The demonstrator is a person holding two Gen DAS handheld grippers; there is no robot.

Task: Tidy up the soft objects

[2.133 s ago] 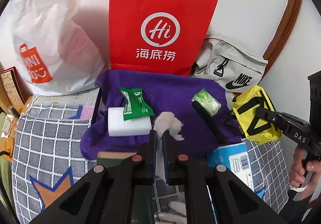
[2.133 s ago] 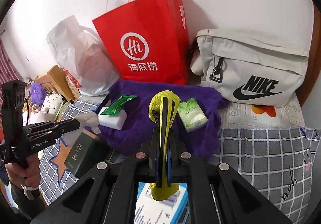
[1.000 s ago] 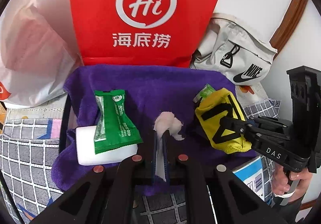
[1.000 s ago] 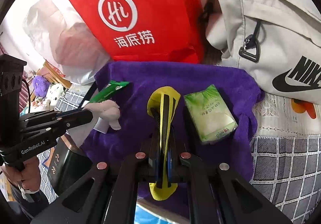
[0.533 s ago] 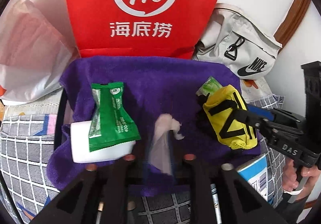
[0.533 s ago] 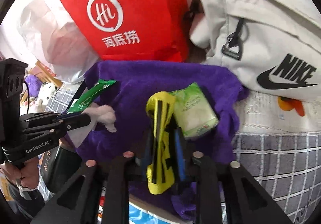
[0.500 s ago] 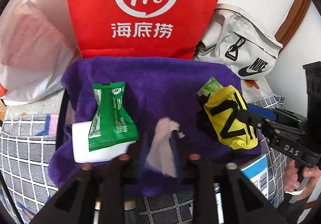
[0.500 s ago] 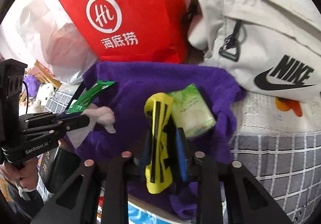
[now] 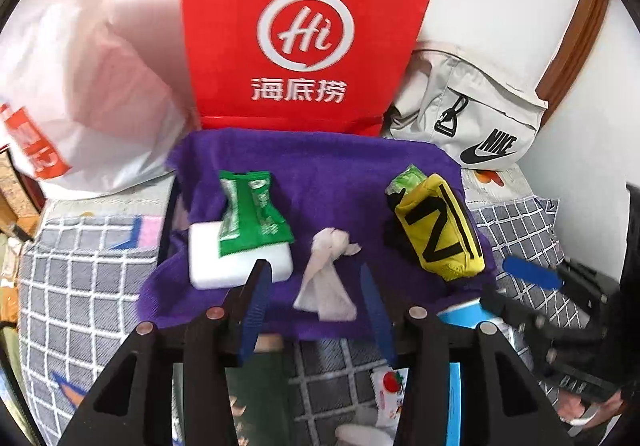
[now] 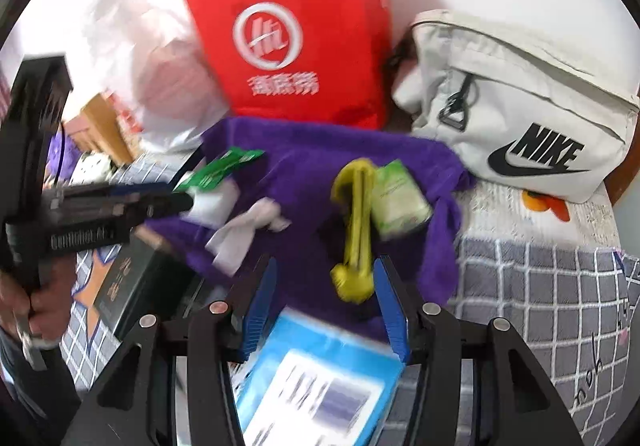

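- The left claw [image 9: 316, 286] is seen released, its jaws having just been opening; the tissue [image 9: 326, 278] lies between them on the towel [image 9: 340, 174], touched by neither pad.
- The right claw [image 10: 324, 286] is likewise released, its jaws having just been opening; the pouch [image 10: 356, 230] lies between its blue fingers [image 10: 262, 294], just beside the right one, and no pinch is seen.
- Both claws are pointed steeply down at the towel, side by side; a hand [image 10: 36, 302] is seen on the left one's grip.
- The soft things appear to be gathered on the towel as one sorting spot: the tissue at its near middle, the pouch toward its right edge.
- The pouch is laid touching a green pack [image 10: 396, 194], apparently to keep a tidy row.
- A sponge [image 9: 236, 262] with a green sachet [image 9: 252, 214] resting on it is kept at the towel's left.
- Behind the towel, a red bag [image 9: 304, 30] is propped against the wall, flanked by a grey bag [image 9: 472, 114].
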